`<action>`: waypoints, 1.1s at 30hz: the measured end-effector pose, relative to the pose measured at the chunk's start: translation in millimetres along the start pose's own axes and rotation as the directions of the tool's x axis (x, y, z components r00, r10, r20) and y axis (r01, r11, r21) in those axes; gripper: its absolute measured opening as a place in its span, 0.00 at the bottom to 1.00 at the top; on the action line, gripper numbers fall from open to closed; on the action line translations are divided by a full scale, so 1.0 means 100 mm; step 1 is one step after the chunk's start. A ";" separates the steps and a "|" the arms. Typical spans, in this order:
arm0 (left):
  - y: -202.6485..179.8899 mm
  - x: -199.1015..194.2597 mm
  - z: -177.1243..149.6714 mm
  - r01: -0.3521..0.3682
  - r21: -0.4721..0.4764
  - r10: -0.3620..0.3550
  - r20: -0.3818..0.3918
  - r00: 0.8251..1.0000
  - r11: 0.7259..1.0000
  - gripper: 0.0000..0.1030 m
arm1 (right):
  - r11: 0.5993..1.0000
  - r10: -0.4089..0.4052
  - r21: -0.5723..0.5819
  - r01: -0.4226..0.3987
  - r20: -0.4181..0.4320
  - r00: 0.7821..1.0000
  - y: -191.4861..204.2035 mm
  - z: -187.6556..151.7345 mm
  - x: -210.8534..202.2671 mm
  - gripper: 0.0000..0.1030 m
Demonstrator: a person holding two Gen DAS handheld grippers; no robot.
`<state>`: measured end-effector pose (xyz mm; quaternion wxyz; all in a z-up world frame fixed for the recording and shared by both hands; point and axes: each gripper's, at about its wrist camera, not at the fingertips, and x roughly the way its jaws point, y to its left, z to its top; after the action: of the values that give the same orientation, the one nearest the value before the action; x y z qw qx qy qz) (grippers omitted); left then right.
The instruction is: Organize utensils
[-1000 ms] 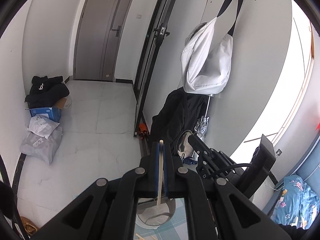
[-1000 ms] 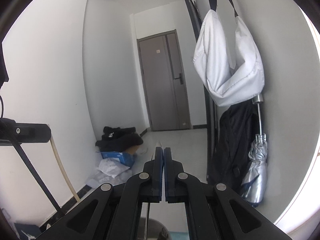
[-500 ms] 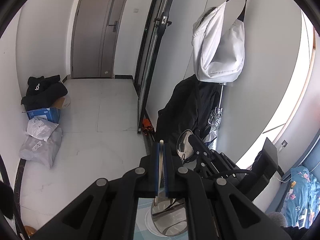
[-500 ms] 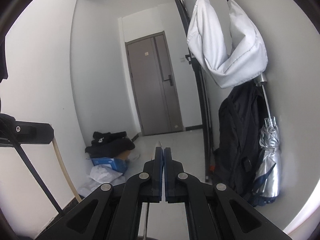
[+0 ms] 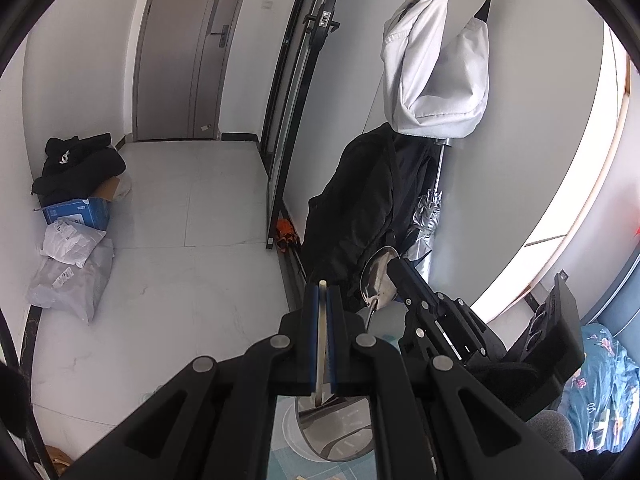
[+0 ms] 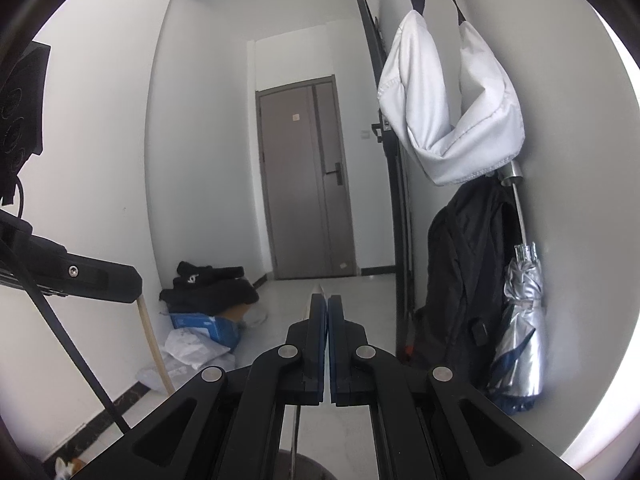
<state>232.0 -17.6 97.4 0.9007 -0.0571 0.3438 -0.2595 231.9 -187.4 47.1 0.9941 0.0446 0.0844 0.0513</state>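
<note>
Both utensils look to be going into the steel cup (image 5: 340,432) directly below. The left gripper (image 5: 323,336) is clamped tight on one wooden chopstick (image 5: 322,320), whose lower end dips inside the cup's rim. Just beyond, the right gripper (image 5: 400,276) pinches one metal spoon (image 5: 378,282), bowl up, handle pointing down toward the same cup. The next move, I'd judge, calls for lowering each until it can stand, then letting go. Farther off hang one white bag (image 5: 436,76) and one folded umbrella (image 6: 520,320).
</note>
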 end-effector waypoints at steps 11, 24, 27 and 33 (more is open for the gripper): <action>-0.05 0.23 -0.18 0.003 0.067 0.005 -0.123 0.992 0.998 0.00 | 0.994 0.105 0.048 -0.099 -0.140 0.985 -0.03 -0.27 -0.22 0.02; -0.07 -0.20 -0.46 -0.116 -0.121 0.115 -0.017 0.993 0.986 0.49 | 0.985 0.172 0.052 -0.165 -0.237 0.956 -0.29 -0.19 -0.83 0.13; -0.17 -0.44 -0.54 -0.170 -0.143 0.174 0.017 0.985 0.975 0.68 | 0.985 0.172 0.048 -0.165 -0.220 0.960 -0.38 -0.07 -1.11 0.34; -0.43 -0.86 -0.76 -0.259 -0.169 0.275 0.079 0.958 0.951 0.78 | 0.972 0.236 0.069 -0.226 -0.208 0.949 -0.44 0.16 -1.61 0.64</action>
<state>110.4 -4.7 103.0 0.9365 -0.0936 0.3216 -0.1041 81.0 -249.7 84.7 0.9650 0.0703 0.1868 0.1700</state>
